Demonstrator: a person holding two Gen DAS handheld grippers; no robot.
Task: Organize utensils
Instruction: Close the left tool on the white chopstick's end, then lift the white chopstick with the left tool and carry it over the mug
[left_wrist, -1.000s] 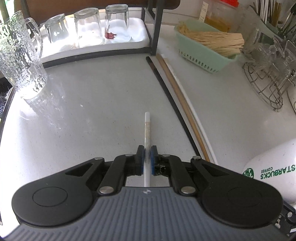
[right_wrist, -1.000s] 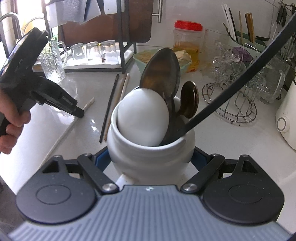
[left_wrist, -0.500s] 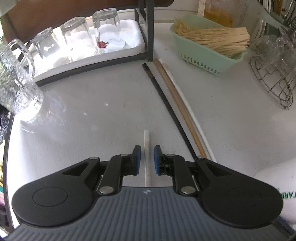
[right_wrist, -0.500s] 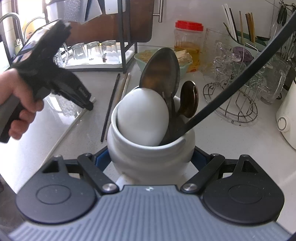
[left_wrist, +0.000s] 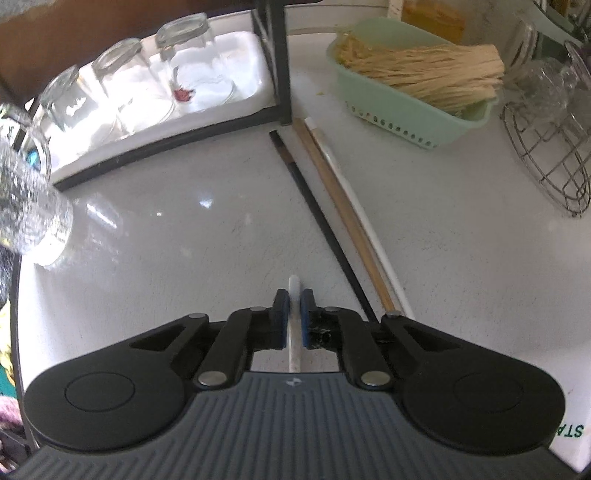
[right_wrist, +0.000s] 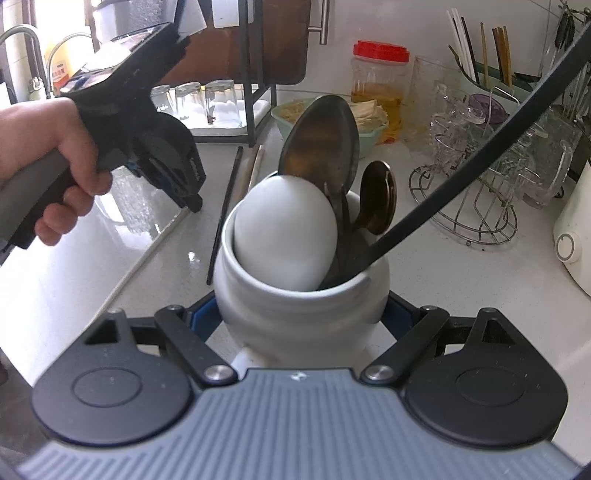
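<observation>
We hold the slim white chopstick (left_wrist: 294, 325) pinched in the left gripper (left_wrist: 294, 314), jaws just re-closed on it. The right gripper (right_wrist: 301, 317) clamps the white ceramic utensil jar (right_wrist: 295, 310). Lift level, tip it upright, and enter the gap beside the spoons.

Both grippers' fingers (left_wrist: 281, 319) clamped tight

white chopstick (left_wrist: 294, 325): pinched between blue pads, tip forward
holder (right_wrist: 295, 306): white ceramic jar, upright, holds spoons (right_wrist: 319, 144)
loose chopsticks (left_wrist: 332, 199): black, tan, white, side by side on counter
</observation>
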